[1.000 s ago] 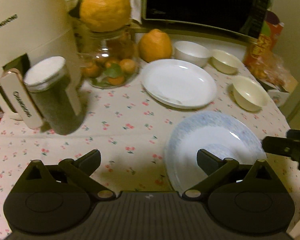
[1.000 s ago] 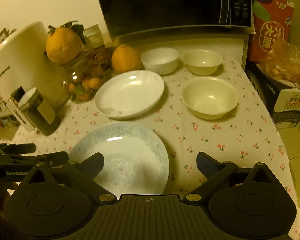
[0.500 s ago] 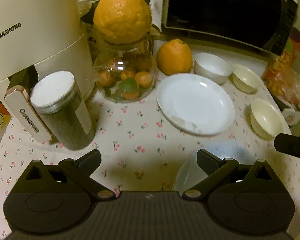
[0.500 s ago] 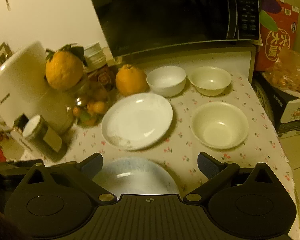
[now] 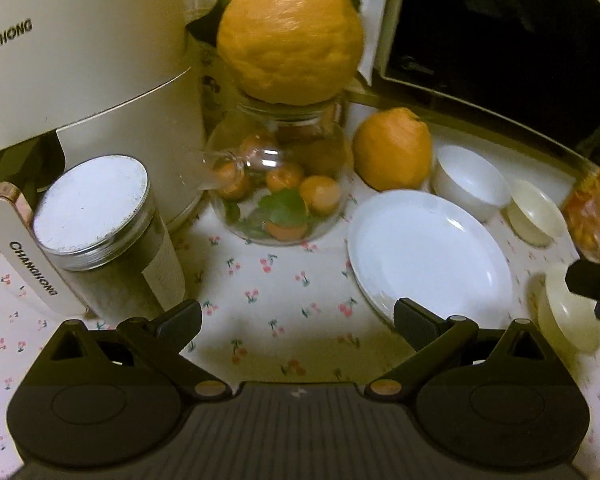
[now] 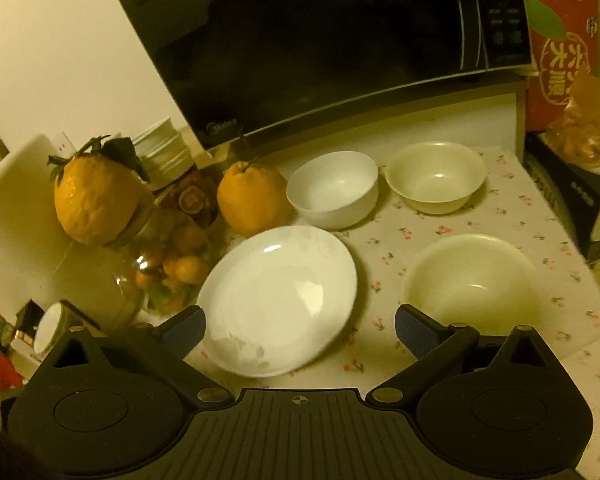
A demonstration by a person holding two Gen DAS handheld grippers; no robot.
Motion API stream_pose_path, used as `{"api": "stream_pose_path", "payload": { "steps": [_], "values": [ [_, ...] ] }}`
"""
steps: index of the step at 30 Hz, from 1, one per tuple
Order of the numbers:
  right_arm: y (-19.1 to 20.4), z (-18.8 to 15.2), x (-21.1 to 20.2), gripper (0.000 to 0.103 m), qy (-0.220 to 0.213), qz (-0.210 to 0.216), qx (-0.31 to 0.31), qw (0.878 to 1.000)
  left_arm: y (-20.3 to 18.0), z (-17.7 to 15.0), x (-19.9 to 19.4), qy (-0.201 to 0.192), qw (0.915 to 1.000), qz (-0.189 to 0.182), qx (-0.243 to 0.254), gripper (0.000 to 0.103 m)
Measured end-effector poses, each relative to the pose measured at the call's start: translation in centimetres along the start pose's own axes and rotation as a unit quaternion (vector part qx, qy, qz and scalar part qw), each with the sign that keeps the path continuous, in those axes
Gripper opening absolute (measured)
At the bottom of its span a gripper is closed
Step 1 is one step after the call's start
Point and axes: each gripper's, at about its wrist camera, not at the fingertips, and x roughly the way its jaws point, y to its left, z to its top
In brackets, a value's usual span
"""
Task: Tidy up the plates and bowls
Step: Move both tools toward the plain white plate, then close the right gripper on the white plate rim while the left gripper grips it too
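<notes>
three bowls point(image 6: 333, 189) and one plate point(image 6: 278, 300) lie before both spread, empty hand-held grippers point(image 6: 298, 326).

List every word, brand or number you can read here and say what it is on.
"CHANGHONG": handle of the white appliance.
"HANGHONG", first letter cut off: the appliance's body.
"Midea": microwave, bottom left corner.
"大顺", partly hidden: red carton.
Microwave button labels and black box print: too blurred.
</notes>
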Motion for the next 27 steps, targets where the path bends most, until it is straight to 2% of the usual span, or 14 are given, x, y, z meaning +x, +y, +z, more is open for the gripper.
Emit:
{"api": "stream_pose_path", "payload": {
  "steps": [7,15,21,27],
  "values": [
    [-0.4,0.7,3.6,0.102,0.008,0.011,0.005,1.0,-0.4,0.6,2.6,0.001,0.9997,-0.02,-0.015,0.102],
    [-1.5,1.6,6.2,0.102,0.006,0.034,0.026,0.999,-1.0,0.5,4.2,-0.02,0.998,-0.057,-0.019,0.1],
    [-2.3,1.7,8.0,0.102,0.01,0.042,0.036,0.998,-1.0,0.2,5.1,-0.024,0.996,-0.083,-0.022,0.091],
    [-2.8,1.6,8.8,0.1,0.008,0.037,0.036,0.999,-1.3,-0.1,6.0,-0.021,0.9937,-0.108,-0.022,0.072]
  ]
}}
